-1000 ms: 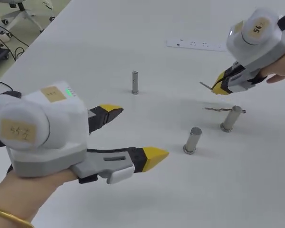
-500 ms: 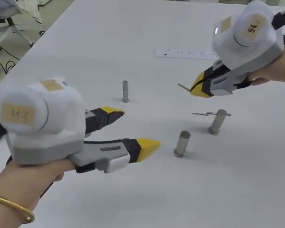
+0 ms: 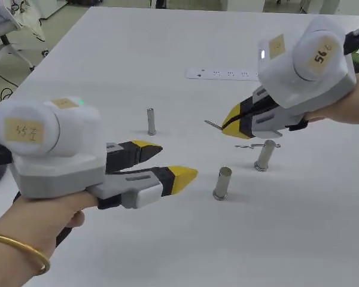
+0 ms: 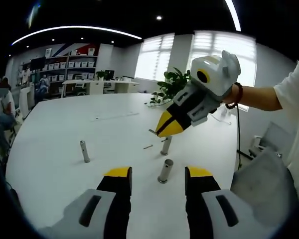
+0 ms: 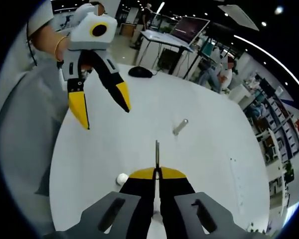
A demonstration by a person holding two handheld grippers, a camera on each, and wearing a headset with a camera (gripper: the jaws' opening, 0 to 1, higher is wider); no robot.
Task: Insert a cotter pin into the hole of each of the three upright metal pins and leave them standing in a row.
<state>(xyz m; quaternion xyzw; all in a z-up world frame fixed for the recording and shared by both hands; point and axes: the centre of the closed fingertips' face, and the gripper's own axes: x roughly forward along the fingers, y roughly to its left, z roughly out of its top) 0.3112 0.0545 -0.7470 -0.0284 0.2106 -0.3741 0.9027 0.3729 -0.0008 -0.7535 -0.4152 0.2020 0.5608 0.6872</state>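
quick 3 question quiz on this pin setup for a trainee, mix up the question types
1. True or false: the left gripper is shut on a cotter pin.
2. How many of the far pin, middle pin and right-hand pin already carry a cotter pin? A none, B one, C all three.
3. Fill in: the right gripper is shut on a ____.

Key
1. False: its jaws stand open and empty.
2. B: the inserted cotter pin crosses the right-hand pin.
3. The held cotter pin.
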